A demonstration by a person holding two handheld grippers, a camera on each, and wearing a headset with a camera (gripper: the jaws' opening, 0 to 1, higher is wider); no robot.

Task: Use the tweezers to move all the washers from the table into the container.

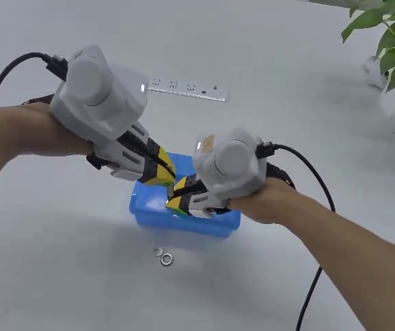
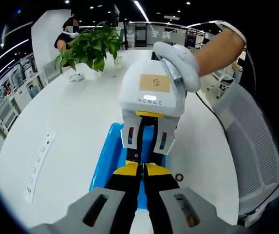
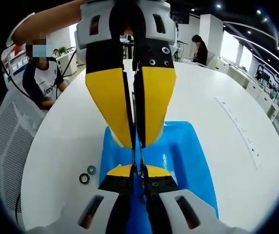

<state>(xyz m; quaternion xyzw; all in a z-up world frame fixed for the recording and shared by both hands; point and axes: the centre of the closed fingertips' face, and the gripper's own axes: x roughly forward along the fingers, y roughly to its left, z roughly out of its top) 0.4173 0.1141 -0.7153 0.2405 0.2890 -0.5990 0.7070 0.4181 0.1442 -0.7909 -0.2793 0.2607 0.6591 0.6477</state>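
Right gripper view: right claw clamped on tweezers.

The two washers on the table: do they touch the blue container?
Apart. The head view shows bare table between the washers and the blue container; the right gripper view shows the same gap.

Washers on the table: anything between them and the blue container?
Nothing visible. Both washers lie on bare table beside the container. The left hand-held gripper and right hand-held gripper, shut on the tweezers, hang above it.
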